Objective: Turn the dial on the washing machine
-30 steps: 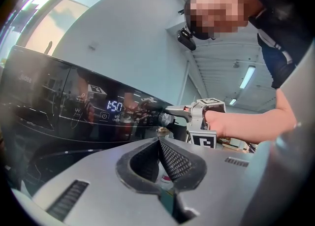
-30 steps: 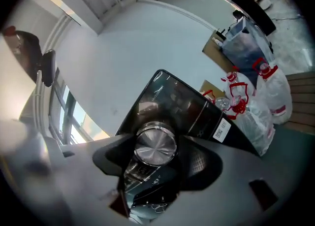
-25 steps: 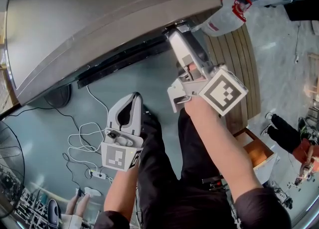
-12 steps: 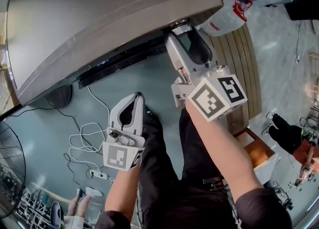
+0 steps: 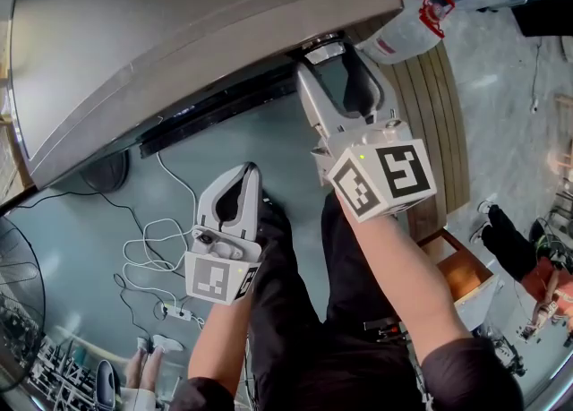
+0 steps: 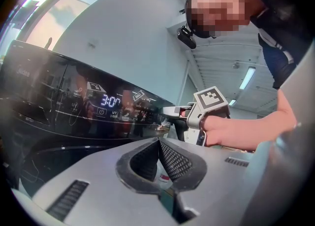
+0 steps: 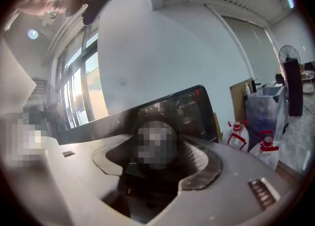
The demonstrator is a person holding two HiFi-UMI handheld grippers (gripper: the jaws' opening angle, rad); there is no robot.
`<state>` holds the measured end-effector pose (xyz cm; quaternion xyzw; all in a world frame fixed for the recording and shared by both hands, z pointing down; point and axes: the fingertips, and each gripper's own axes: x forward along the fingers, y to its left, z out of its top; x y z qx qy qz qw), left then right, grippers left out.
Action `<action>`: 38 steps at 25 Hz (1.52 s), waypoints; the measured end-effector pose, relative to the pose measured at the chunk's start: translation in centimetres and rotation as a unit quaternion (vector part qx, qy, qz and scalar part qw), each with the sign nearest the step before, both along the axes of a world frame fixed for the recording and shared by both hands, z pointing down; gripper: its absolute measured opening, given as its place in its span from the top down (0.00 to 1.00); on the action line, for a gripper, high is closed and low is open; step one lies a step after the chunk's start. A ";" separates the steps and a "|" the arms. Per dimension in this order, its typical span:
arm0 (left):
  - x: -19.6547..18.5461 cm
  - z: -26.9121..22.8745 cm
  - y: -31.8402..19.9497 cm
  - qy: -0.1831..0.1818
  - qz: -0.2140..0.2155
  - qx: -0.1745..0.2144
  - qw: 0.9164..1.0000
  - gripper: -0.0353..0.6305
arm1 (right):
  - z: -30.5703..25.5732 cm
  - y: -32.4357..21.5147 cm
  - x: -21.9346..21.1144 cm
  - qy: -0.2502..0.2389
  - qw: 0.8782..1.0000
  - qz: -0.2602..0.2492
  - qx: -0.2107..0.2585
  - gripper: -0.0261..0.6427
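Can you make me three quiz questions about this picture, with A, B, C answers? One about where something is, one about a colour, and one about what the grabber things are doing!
1. Where is the right hand-held gripper?
A. lying on the floor
B. at the dial on the washing machine
C. inside a box

2. What colour are the caps on the white jugs?
A. red
B. green
C. yellow

3. What are the jaws of the left hand-held gripper doing?
A. spread wide apart
B. closed together on nothing
C. pinching a cable

Answers:
1 B, its jaws sit on either side of the round dial in the right gripper view.
2 A, the red caps show beside the machine.
3 B, the two pads meet with nothing between them in the left gripper view.
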<state>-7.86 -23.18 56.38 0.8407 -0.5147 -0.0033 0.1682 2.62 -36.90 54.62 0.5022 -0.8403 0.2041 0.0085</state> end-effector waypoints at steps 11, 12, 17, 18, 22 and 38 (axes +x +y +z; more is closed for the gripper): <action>0.0 0.2 0.0 -0.002 -0.001 -0.002 1.000 0.92 | -0.3 0.1 -0.5 0.108 0.993 -0.017 0.053 0.54; 0.0 0.2 0.1 -0.002 -0.001 -0.003 1.000 0.92 | -0.3 0.2 -0.6 0.122 0.991 -0.019 0.060 0.54; -0.3 0.2 0.0 -0.005 -0.009 -0.003 1.000 0.92 | -0.4 0.4 -0.7 0.167 0.982 -0.022 0.085 0.54; -0.3 0.2 0.0 -0.005 -0.010 -0.003 1.000 0.92 | -0.4 0.4 -0.7 0.166 0.982 -0.020 0.085 0.54; -0.5 0.3 -0.1 -0.006 -0.012 -0.003 1.000 0.92 | -0.3 0.3 -0.8 0.162 0.983 -0.018 0.087 0.54; -3.6 -4.9 0.3 0.004 -0.024 0.011 1.000 0.92 | -3.7 7.2 0.0 0.154 0.983 -0.022 0.098 0.79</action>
